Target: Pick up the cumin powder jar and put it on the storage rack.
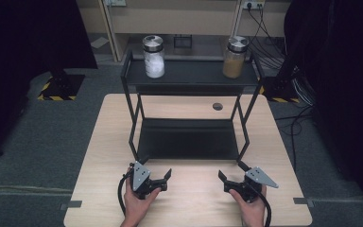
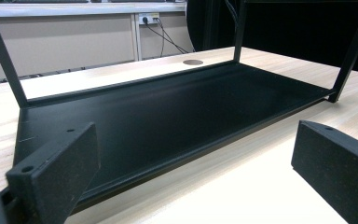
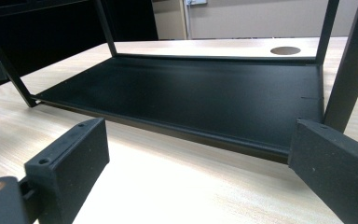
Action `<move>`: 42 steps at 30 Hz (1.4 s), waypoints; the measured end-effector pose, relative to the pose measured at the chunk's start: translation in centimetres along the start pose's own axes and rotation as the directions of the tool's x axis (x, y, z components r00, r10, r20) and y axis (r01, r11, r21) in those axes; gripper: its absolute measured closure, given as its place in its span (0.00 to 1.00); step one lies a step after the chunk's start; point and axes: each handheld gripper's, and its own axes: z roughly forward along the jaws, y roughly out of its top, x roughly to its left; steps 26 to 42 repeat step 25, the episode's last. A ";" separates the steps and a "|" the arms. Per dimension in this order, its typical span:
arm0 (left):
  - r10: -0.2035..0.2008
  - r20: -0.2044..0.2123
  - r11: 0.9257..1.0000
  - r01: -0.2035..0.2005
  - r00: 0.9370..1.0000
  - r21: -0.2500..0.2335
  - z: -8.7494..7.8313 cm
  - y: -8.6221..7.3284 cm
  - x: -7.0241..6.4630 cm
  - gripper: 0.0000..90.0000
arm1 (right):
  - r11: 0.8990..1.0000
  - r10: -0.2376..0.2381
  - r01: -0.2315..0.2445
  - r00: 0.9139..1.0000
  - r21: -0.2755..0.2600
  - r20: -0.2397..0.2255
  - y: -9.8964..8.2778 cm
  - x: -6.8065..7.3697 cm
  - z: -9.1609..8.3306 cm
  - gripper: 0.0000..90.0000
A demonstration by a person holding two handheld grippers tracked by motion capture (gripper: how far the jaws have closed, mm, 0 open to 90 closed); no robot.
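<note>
Jars stood far ahead of me: the white-filled glass jar forward of my left gripper, the brown-filled glass jar forward of my right gripper, both on the black metal rack's top shelf; both grippers' jaws were spread wide, empty.

The table looks like pale wood with a fine grain and a soft sheen. The rack is matt black metal, its lower shelf smooth. Both jars are clear glass with shiny metal lids. The jaws' pads look like rough, speckled black rubber.
</note>
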 end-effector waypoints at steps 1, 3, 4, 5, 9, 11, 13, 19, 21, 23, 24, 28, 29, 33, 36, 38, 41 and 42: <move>-0.001 0.001 1.000 0.001 1.000 0.000 0.0 0.0 0.0 0.00 | 1.000 0.000 0.000 1.000 0.000 0.000 0.0 0.0 0.0 0.06; -0.002 0.002 1.000 0.002 1.000 0.000 0.0 0.0 0.0 0.00 | 1.000 0.005 -0.005 1.000 0.000 0.003 0.0 0.0 0.0 0.06; -0.003 0.002 1.000 0.003 1.000 0.000 0.0 0.0 0.0 0.00 | 1.000 0.005 -0.005 1.000 0.000 0.003 0.0 0.0 0.0 0.06; -0.003 0.002 1.000 0.003 1.000 0.000 0.0 0.0 0.0 0.00 | 1.000 0.009 -0.009 1.000 0.001 0.004 0.0 0.0 0.0 0.06; -0.004 0.004 1.000 0.004 1.000 0.000 0.0 0.0 -0.1 0.00 | 1.000 0.015 -0.015 1.000 -0.003 0.008 -0.1 0.0 0.0 0.06; -0.004 0.004 1.000 0.004 1.000 0.001 0.0 0.0 -0.1 0.00 | 1.000 0.016 -0.016 1.000 -0.004 0.008 -0.1 0.0 0.0 0.06; -0.003 0.005 1.000 0.003 1.000 0.005 0.0 0.1 -0.1 0.00 | 1.000 0.014 -0.014 1.000 -0.002 0.007 0.0 0.0 -0.1 0.06; -0.005 0.006 1.000 0.005 1.000 0.009 0.1 0.1 -0.1 0.00 | 1.000 0.014 -0.014 1.000 0.001 0.005 0.0 0.0 0.0 0.06; -0.006 0.006 1.000 0.006 1.000 0.004 0.0 0.1 -0.1 0.00 | 1.000 0.016 -0.016 1.000 0.000 0.004 0.0 0.0 0.0 0.06; -0.005 0.007 1.000 0.005 1.000 0.004 0.0 0.1 -0.1 0.00 | 1.000 0.015 -0.015 1.000 0.000 0.004 0.0 0.0 -0.1 0.06; -0.004 0.007 1.000 0.004 1.000 0.005 0.0 0.1 -0.1 0.00 | 1.000 0.014 -0.014 1.000 0.000 0.003 0.0 0.0 -0.1 0.06; -0.004 0.007 1.000 0.004 1.000 0.006 0.0 0.1 -0.1 0.00 | 1.000 0.013 -0.013 1.000 0.000 0.003 0.0 0.0 -0.1 0.06; -0.004 0.007 1.000 0.004 1.000 0.006 0.0 0.1 -0.1 0.00 | 1.000 0.013 -0.013 1.000 0.000 0.003 0.0 0.0 -0.1 0.06; -0.004 0.007 1.000 0.004 1.000 0.006 0.0 0.1 -0.1 0.00 | 1.000 0.013 -0.013 1.000 0.000 0.003 0.0 0.0 -0.1 0.06; -0.004 0.007 1.000 0.004 1.000 0.006 0.0 0.1 -0.1 0.00 | 1.000 0.013 -0.013 1.000 0.000 0.003 0.0 0.0 -0.1 0.06; -0.004 0.007 1.000 0.004 1.000 0.006 0.0 0.1 -0.1 0.00 | 1.000 0.013 -0.013 1.000 0.000 0.003 0.0 0.0 -0.1 0.06; -0.004 0.007 1.000 0.004 1.000 0.006 0.0 0.1 -0.1 0.00 | 1.000 0.013 -0.013 1.000 0.000 0.003 0.0 0.0 -0.1 0.06; -0.004 0.007 1.000 0.004 1.000 0.006 0.0 0.1 -0.1 0.00 | 1.000 0.013 -0.013 1.000 0.000 0.003 0.0 0.0 -0.1 0.06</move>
